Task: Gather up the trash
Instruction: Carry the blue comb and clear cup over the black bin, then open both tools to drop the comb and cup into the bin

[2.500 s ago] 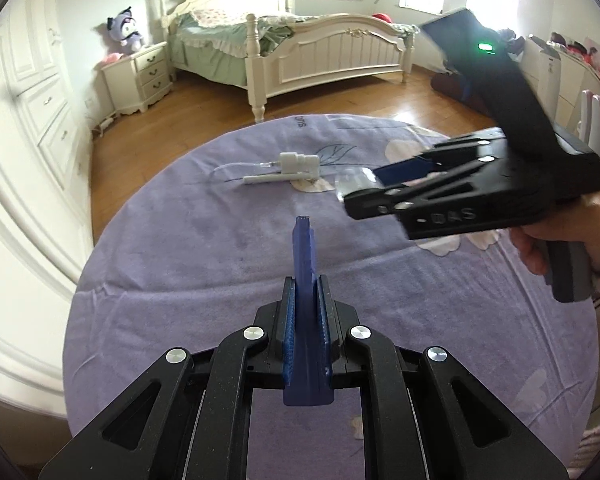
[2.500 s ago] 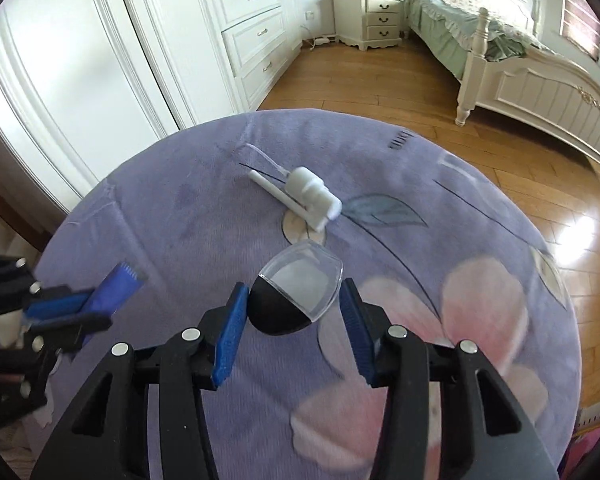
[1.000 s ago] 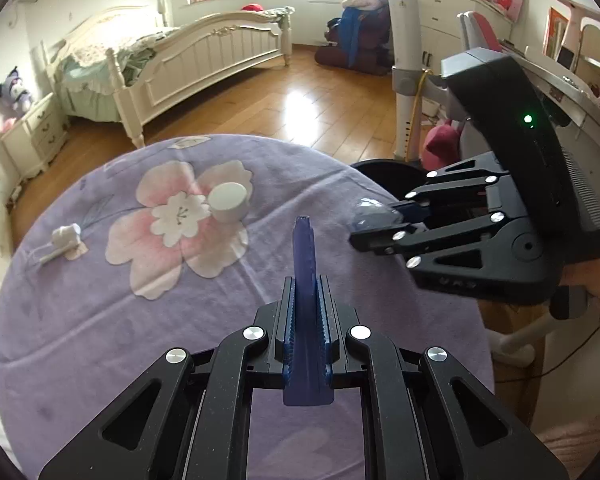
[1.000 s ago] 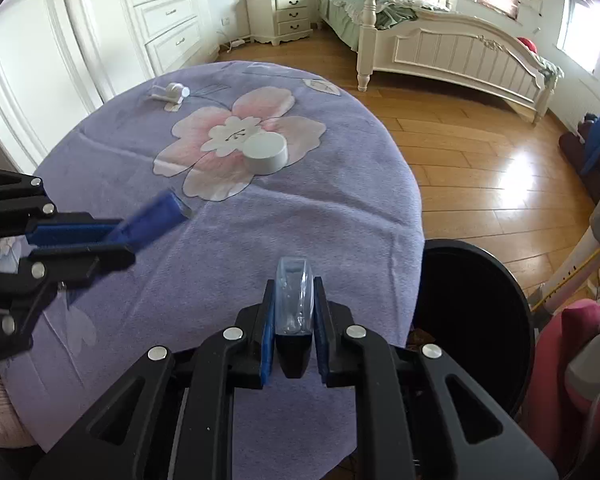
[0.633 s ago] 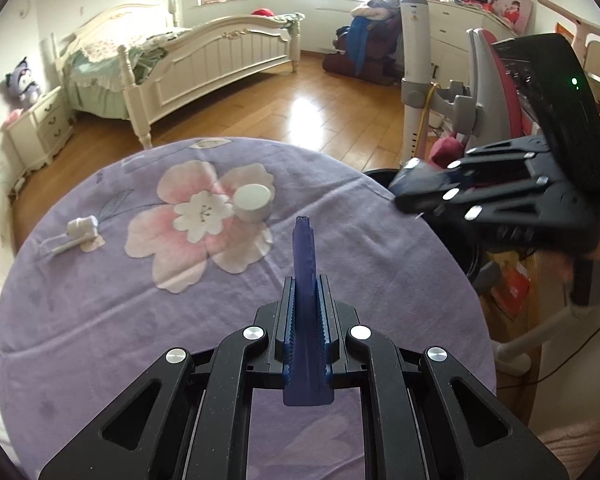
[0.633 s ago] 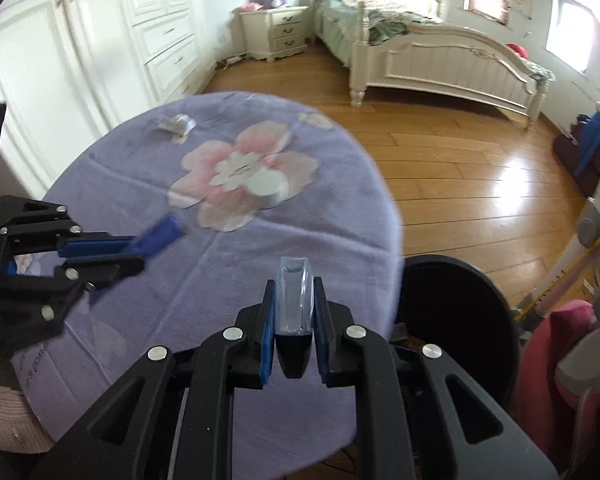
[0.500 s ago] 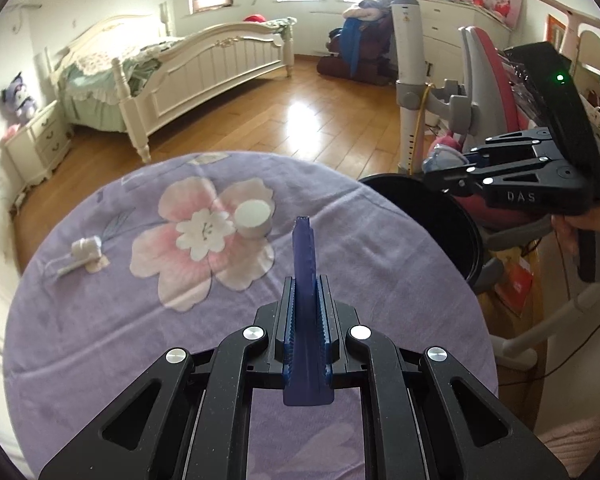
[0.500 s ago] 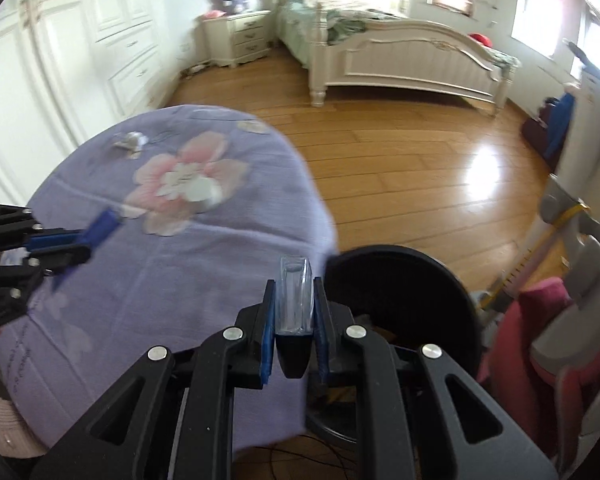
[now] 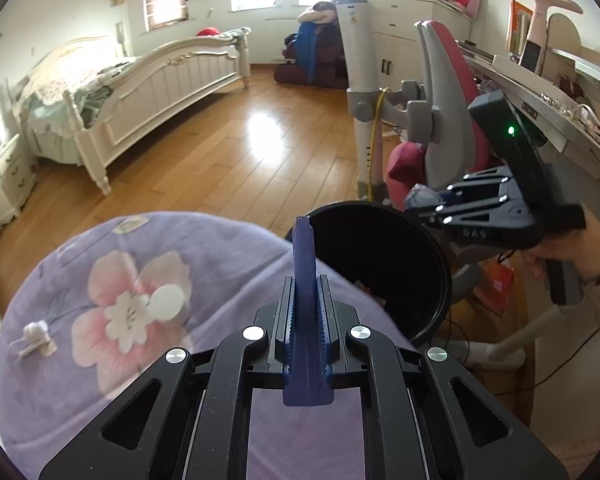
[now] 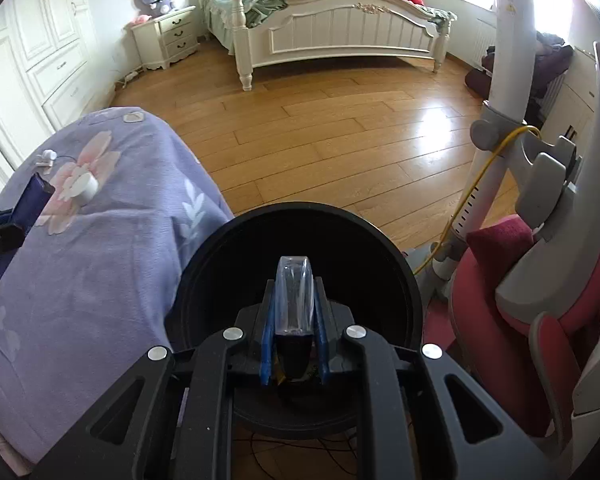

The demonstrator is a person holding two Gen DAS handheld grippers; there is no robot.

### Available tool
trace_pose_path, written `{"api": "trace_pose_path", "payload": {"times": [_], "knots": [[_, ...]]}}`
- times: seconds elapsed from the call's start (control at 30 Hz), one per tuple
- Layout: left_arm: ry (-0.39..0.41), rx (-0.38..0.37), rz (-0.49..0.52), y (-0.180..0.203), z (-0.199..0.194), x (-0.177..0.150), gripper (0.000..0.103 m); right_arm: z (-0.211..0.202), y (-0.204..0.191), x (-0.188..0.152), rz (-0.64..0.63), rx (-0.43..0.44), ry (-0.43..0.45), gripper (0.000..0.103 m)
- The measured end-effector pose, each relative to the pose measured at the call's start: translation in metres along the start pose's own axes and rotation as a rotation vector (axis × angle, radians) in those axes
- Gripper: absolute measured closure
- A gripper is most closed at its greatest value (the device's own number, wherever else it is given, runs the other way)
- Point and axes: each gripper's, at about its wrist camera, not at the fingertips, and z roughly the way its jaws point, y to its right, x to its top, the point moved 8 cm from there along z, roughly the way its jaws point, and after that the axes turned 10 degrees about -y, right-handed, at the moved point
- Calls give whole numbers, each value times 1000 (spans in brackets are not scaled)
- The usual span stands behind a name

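My right gripper (image 10: 294, 308) is shut on a clear plastic cup with a dark base (image 10: 294, 296) and holds it over the open black trash bin (image 10: 236, 228). In the left wrist view the right gripper (image 9: 424, 210) hangs over the bin's (image 9: 432, 280) right rim. My left gripper (image 9: 304, 300) is shut on a flat blue piece (image 9: 303, 256) above the table's edge beside the bin. A white round lid (image 9: 168, 300) and a small white plastic part (image 9: 36, 332) lie on the purple flowered tablecloth (image 9: 220, 264).
A pink and grey chair (image 10: 540, 280) and a grey post with a yellow cable (image 10: 496, 120) stand right of the bin. A white bed (image 10: 340, 28) and nightstand (image 10: 168, 36) stand across the wooden floor. A desk (image 9: 540, 92) runs along the right.
My right gripper has carried the cup from the table out over the bin. My left gripper has swung right with the blue piece, so the bin now lies just ahead of it.
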Motion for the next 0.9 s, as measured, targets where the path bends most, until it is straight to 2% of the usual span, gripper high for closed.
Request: {"api": "trace_pose_path", "payload": {"times": [0.3, 0.47, 0.9], "knots": [[1, -29, 67, 35, 43, 48, 92, 19, 19, 9, 27, -41, -9, 87], [-14, -32, 66, 47, 70, 69, 92, 27, 30, 10, 50, -53, -21, 87], [-70, -15, 75, 63, 116, 82, 92, 32, 38, 16, 72, -54, -30, 87]]}}
